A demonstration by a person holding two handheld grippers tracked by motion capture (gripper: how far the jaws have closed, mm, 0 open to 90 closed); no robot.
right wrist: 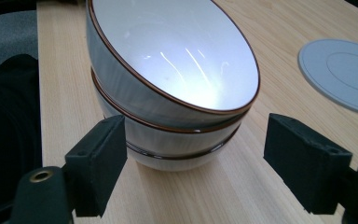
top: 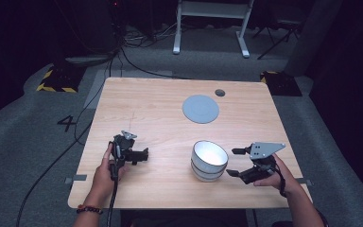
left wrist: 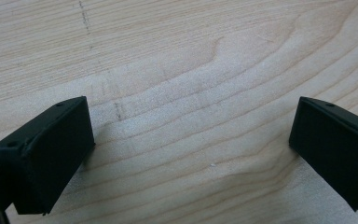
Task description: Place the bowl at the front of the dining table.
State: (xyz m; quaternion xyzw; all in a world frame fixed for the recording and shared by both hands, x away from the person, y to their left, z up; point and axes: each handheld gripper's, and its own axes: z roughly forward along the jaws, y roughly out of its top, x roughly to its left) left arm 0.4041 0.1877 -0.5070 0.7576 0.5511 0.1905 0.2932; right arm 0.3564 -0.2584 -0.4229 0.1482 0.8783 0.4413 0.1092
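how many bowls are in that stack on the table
3. They sit nested in one stack near the table's front edge, just ahead of the open right gripper: top, middle, bottom. Any further bowl inside would be hidden.

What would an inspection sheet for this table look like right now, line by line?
Surface: light wooden table, bare grain and faint pencil marks under the left tool.
Job's things: stack of white bowls with brown rims, nested and upright, near the front edge; three rims show in the right gripper view.
Clutter: grey round disc lying flat at the far side; small dark round cap beyond it.
Grippers: left tool open, low over bare wood; right tool open, beside the stack, not touching it.
Cables: black cable trailing off the table's left onto the floor.
Surroundings: grey carpet, white desk frame, yellow-black striped bases.
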